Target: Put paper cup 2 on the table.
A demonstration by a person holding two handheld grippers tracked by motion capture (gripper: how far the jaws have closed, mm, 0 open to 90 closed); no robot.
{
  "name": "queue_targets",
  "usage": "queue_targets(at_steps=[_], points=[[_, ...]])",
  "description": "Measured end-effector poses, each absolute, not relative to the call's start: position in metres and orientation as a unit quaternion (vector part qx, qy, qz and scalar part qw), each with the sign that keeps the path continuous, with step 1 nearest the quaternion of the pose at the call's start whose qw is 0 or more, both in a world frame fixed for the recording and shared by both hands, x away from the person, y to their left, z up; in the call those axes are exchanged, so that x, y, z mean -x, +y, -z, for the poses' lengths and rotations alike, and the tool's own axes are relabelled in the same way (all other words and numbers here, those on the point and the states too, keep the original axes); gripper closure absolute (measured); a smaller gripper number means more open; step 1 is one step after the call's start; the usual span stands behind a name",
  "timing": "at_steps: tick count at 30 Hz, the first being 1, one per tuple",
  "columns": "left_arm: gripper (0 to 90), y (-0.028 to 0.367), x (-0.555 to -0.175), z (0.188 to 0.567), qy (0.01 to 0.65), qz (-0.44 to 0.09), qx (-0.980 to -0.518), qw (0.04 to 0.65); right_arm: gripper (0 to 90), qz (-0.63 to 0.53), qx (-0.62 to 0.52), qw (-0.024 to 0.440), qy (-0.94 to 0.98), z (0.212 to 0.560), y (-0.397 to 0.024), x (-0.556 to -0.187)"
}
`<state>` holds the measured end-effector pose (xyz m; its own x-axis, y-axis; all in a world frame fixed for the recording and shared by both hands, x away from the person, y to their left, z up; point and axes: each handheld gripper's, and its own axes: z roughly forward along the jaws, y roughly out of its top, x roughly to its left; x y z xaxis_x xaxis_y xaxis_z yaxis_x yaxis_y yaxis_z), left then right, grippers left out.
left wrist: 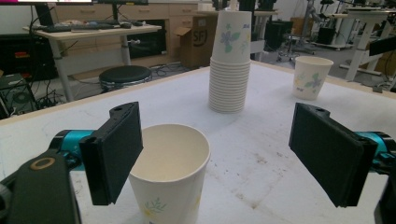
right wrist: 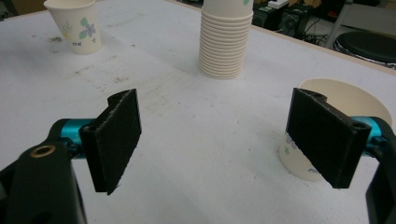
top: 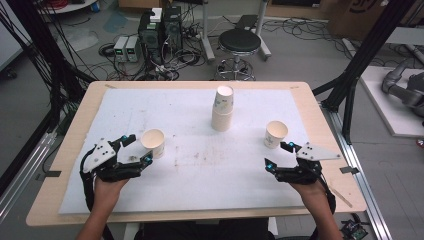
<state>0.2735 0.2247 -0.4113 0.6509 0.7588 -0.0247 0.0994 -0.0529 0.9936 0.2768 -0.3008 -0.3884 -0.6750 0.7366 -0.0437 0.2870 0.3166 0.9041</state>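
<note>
High view: both tools spread wide, nothing gripped. Left tool [top: 134, 148] flanks a white floral paper cup [top: 153, 143]; right tool [top: 280, 155] nears another [top: 276, 133]. Tall cup stack [top: 223, 108] waits mid-table, untouched.

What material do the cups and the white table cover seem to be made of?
The loose cups and the stack of cups look like matte paper: thin rolled rims, printed flowers. The white cover seems soft foam or felt, matte and stained; I cannot tell which.
</note>
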Motion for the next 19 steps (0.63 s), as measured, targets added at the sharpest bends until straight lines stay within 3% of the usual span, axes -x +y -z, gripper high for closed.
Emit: queue_targets(at_steps=[19], points=[[17.6, 0.2282, -0.2733, 0.4146, 0.326, -0.272, -0.669, 0.61, 18.3, -0.486, -0.321, 0.238, 0.777, 0.3913, -0.3006, -0.2799]])
